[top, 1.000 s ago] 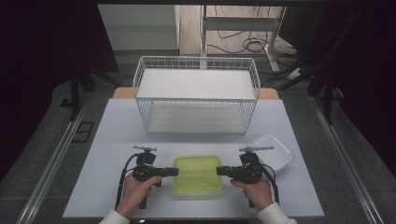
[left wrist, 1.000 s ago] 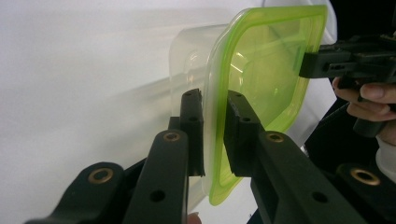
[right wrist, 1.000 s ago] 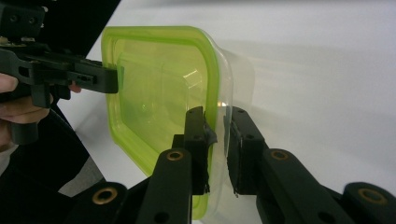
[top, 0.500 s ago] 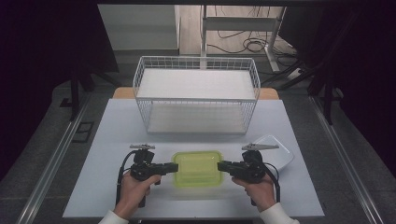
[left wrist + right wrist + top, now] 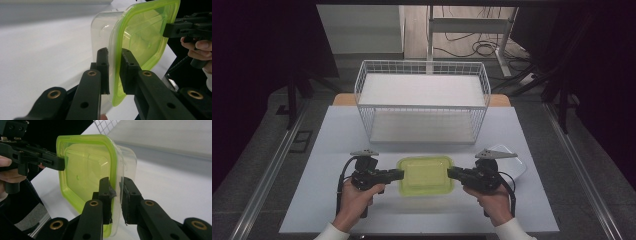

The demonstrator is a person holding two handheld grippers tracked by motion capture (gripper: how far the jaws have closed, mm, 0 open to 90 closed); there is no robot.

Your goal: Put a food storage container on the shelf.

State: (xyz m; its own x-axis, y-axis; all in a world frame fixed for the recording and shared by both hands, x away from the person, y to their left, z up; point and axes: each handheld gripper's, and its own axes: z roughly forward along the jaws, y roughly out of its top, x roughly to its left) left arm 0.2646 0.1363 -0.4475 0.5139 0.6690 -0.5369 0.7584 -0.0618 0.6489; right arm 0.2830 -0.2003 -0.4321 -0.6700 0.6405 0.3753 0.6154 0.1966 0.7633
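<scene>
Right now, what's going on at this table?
A person holds a clear container with a green lid between two handheld grippers. The left gripper has its fingers clamped on the lid's rim at one side, and the right gripper grips the opposite rim. The container sits at the near edge of the white table, in front of a white wire basket.

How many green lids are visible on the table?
1. The green lid sits on a clear container near the table's front edge, between the left gripper and the right gripper, each clamped on one rim. Others may be hidden.
</scene>
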